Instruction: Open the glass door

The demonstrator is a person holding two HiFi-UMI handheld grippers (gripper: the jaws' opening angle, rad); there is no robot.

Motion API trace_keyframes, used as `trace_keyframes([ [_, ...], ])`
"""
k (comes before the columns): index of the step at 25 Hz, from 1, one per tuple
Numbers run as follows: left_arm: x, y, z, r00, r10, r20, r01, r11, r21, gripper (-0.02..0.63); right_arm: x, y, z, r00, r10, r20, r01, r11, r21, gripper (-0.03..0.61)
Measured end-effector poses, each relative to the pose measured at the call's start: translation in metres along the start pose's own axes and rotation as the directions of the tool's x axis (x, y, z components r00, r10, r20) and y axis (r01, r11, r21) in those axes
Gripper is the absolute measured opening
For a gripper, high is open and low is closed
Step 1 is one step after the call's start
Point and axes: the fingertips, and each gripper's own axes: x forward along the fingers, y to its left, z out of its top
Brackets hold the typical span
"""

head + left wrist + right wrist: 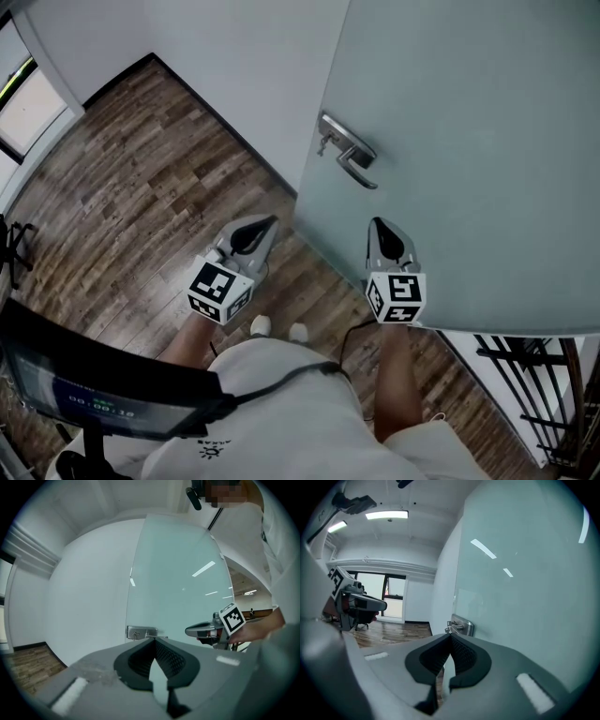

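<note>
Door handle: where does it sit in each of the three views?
Head view: door handle upper centre, near the door's left edge.
Left gripper view: door handle below centre, slightly left.
Right gripper view: door handle just below centre.
Shared landmark: the glass door, its free edge beside it.

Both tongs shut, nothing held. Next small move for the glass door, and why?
Probably open the right tongs and raise them toward the silver metal lever handle on the frosted glass door. They are shut and empty, short of the handle and apart from it, so they cannot grip it yet. The left tongs, also shut, look farther from it.
</note>
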Motion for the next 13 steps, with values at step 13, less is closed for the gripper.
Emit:
trace_keyframes([
  [13,-0.014,0.012,-0.001,1.000,-0.021,0.022,0.021,1.000,-0.005,0.005,-0.002,0.020,0.010,1.000,-0.018,0.004,0.018,1.000,-0.012,0.008],
])
